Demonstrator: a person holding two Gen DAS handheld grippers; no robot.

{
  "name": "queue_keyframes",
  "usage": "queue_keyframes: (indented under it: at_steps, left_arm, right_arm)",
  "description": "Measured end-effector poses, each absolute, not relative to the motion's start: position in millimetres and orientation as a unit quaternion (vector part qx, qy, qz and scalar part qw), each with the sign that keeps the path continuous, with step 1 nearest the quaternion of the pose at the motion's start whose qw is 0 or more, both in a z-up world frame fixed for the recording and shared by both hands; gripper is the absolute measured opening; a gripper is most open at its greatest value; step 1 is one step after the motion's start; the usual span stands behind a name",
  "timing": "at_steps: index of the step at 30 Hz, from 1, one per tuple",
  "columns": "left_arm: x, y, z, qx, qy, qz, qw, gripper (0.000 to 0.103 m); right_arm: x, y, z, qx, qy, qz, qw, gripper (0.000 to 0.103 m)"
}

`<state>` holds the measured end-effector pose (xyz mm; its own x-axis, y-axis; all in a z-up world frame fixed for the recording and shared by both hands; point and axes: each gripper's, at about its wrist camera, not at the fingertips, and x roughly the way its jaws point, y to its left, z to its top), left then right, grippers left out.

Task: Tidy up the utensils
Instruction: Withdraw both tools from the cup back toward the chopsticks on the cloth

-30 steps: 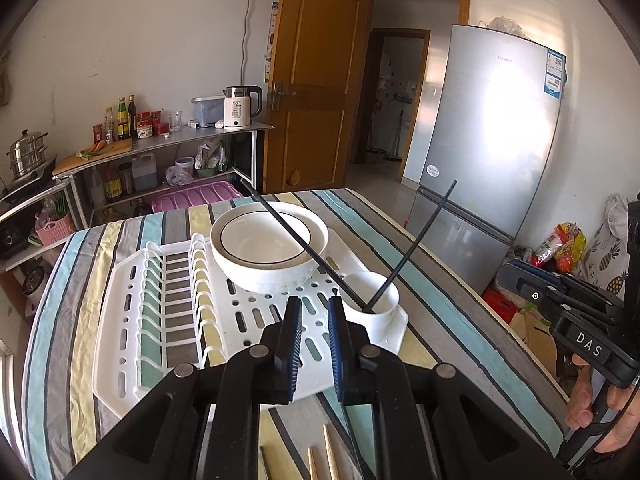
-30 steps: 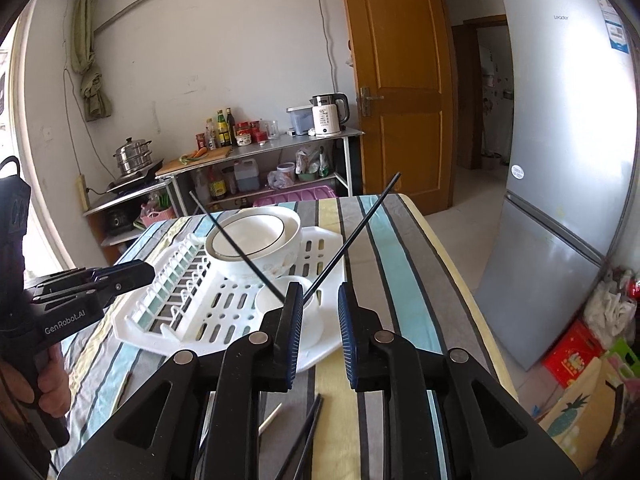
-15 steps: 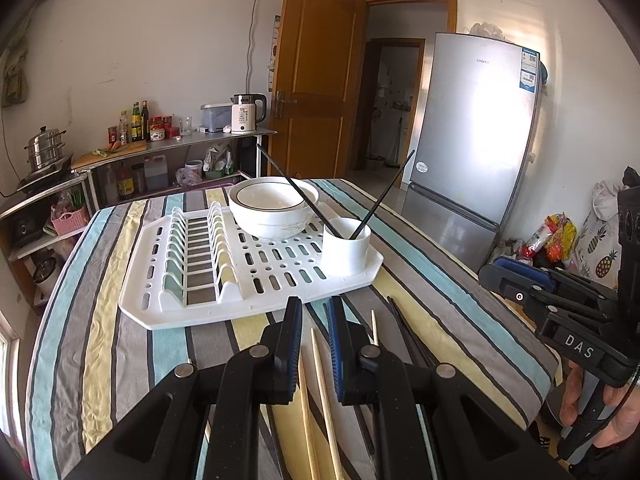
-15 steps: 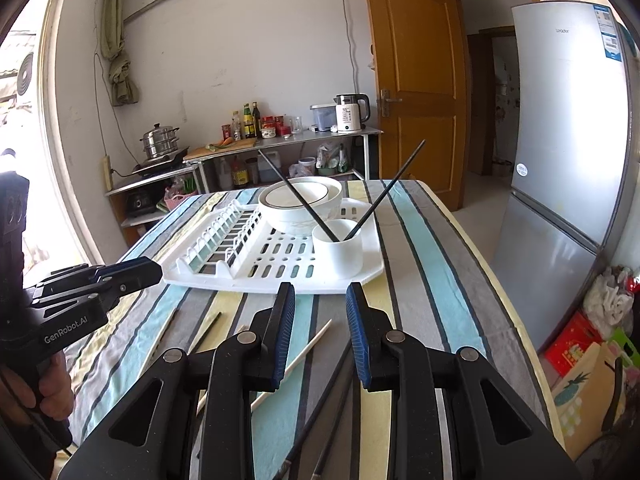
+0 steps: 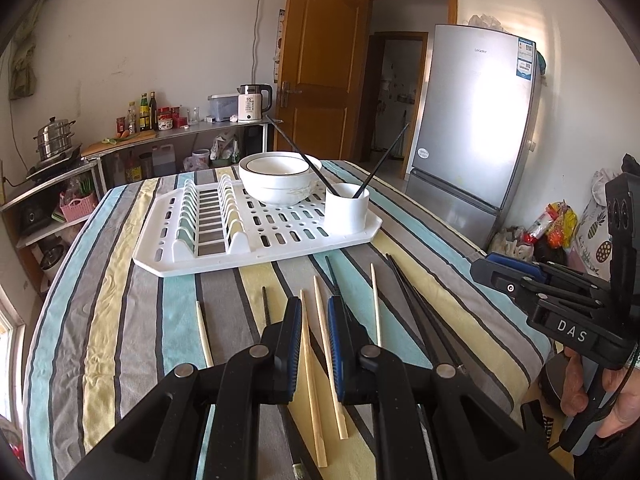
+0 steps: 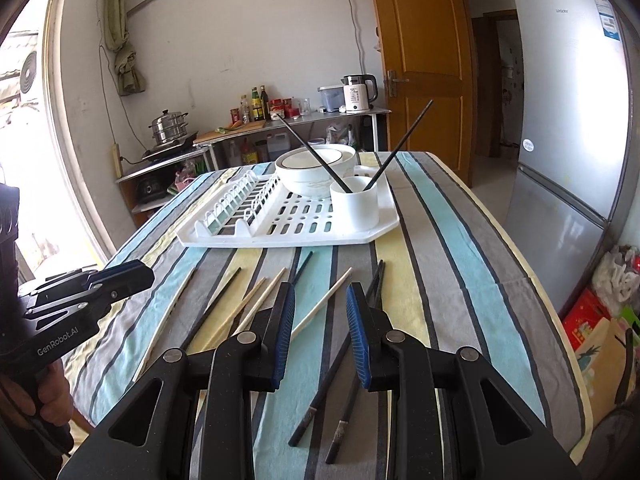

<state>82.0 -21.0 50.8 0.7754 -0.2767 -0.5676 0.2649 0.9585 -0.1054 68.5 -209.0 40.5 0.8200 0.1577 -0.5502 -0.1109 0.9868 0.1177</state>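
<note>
Entry, both wrist views. Landmark: the white drying rack [image 5: 256, 236] on the striped tablecloth [image 5: 120, 300].

Change over the last second: both cameras have pulled back from the rack. A second ago the rack and its white cup [image 5: 346, 211] filled the lower frame; now the cloth on the near side of the rack is in view, and the loose chopsticks on it. I read this as a retreat from the cup after a drop-off, heading for the next pick. Two black chopsticks [image 6: 400, 148] stand crossed in the cup, which sits at the rack's near right corner, beside the bowl [image 5: 280, 178].

Left to sort, all on the near side of the rack: several pale wooden chopsticks [image 5: 326, 344] and black chopsticks [image 6: 340, 364], lying apart, roughly pointing at the rack. I judge the task well short of done.

Tools:
- Left gripper [image 5: 314, 344]: jaws parted a little, nothing between the pads. Two wooden sticks show through the gap, but they lie on the cloth below, and I cannot tell if the tips touch them.
- Right gripper [image 6: 320, 336]: jaws wider apart than the left's, empty, hanging over a wooden stick and the black pair, no visible contact.

Next pick needs a low, flat approach; thin sticks on soft cloth may roll or slip.
</note>
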Motion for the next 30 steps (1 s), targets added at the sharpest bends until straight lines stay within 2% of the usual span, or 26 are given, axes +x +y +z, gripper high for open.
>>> queue_keyframes:
  at_steps: [15,30]
  left_arm:
    - [104.1,-7.9,23.9,-0.015,0.345,-0.117,0.931,0.013]
    - [160.1,-6.2,-9.5,-0.016,0.409,-0.103,0.907,0.013]
  right_arm:
    - [83.5,-213.8,18.5,0.048,0.323,0.074,0.942,0.027]
    - [133.2,-230.1,-12.8,0.073,0.376,0.064,0.922,0.027]
